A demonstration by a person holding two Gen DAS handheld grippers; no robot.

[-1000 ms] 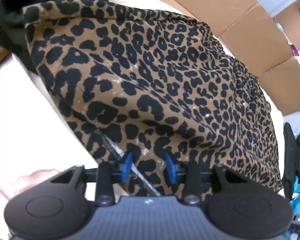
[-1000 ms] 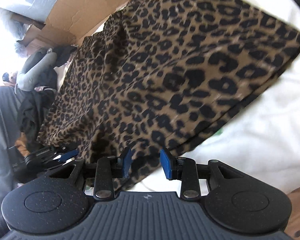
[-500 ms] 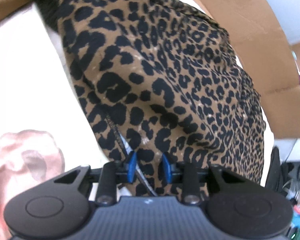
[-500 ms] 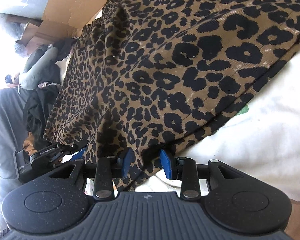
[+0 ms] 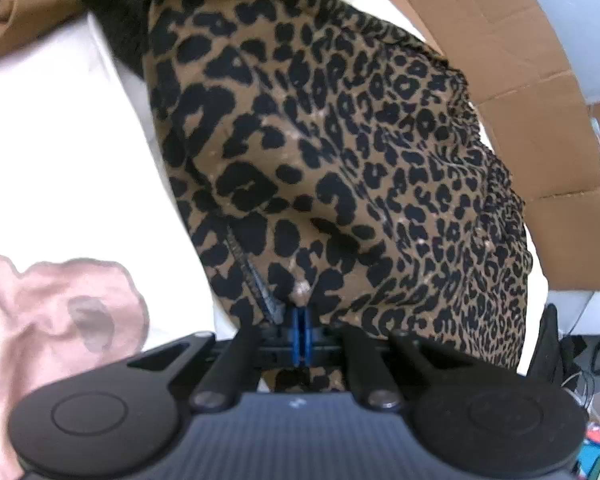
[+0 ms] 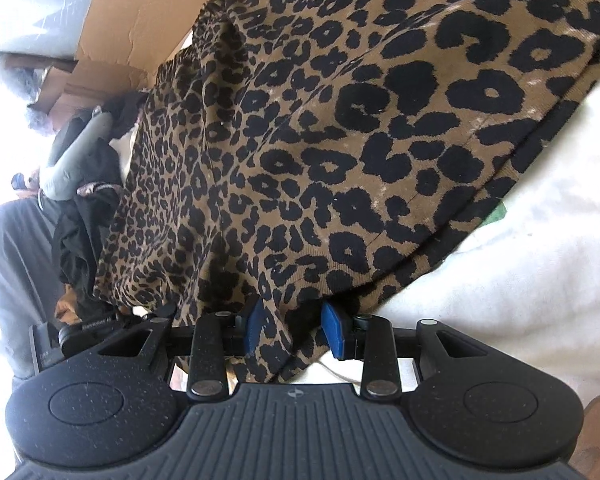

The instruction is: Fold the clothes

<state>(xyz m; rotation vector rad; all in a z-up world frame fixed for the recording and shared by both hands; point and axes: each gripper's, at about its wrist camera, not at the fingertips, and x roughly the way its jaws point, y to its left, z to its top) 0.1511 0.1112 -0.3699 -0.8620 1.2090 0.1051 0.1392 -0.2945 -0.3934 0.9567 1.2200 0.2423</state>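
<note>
Left gripper (image 5: 301,334) is clamped on the near hem of a brown, black-spotted leopard-print fabric garment (image 5: 340,168) spread over white bedding (image 5: 60,160), while the right gripper (image 6: 292,330) straddles that hem unclenched, so folding looks barely begun.

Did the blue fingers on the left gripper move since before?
Yes. The left gripper has pinched shut on the leopard-print garment; its blue fingers, spread apart on the black bar earlier, now meet at its middle.
</note>
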